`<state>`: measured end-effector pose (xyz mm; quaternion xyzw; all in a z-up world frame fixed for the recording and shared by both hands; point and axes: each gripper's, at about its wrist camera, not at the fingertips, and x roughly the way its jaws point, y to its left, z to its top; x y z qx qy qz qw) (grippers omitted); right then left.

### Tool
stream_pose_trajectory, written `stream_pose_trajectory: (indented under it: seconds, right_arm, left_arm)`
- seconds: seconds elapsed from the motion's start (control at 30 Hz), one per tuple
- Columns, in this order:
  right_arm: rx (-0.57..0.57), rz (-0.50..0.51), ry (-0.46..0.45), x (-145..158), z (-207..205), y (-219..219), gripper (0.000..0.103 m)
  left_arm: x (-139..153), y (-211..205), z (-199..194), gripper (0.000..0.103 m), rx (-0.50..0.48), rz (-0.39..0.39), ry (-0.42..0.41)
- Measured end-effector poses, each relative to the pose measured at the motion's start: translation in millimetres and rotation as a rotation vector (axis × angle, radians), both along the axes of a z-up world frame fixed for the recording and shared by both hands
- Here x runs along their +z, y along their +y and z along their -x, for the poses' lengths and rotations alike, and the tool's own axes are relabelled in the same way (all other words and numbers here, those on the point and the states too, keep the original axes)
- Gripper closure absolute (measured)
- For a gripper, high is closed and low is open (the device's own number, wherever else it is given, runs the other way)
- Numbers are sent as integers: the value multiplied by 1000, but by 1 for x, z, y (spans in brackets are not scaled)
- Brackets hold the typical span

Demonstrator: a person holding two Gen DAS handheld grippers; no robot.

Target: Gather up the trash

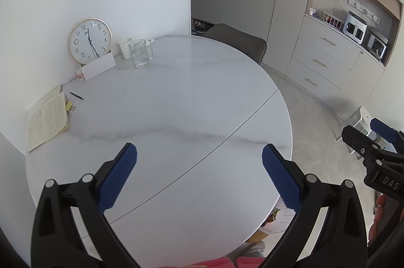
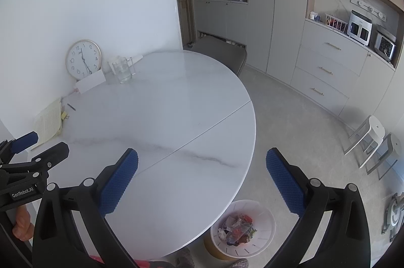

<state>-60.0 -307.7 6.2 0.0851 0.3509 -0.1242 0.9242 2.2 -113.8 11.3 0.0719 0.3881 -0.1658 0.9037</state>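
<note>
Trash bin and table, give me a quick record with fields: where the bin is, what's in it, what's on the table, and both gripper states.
bin location: white trash bin on the floor beside the table edge
bin contents: crumpled wrappers
table items: clock, water pitcher, mug, notebook, pen
left gripper: open, holding nothing
right gripper: open, holding nothing
</note>
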Motion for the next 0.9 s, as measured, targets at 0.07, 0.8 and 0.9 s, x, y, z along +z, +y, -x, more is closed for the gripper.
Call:
stream_pose_trajectory:
  seconds: [0.07,0.8,0.9]
  right_arm:
    - [1,0,1,0,-1,2,2]
    - [16,-1,12,-5,-1,18,2]
    - [18,3,12,-4,-1,21,2]
  left_arm:
    - [0,2,-1,8,3,2,2]
    - [-7,20,-3,8,19,3,24]
    - [-7,20,-2,8,23,2,22]
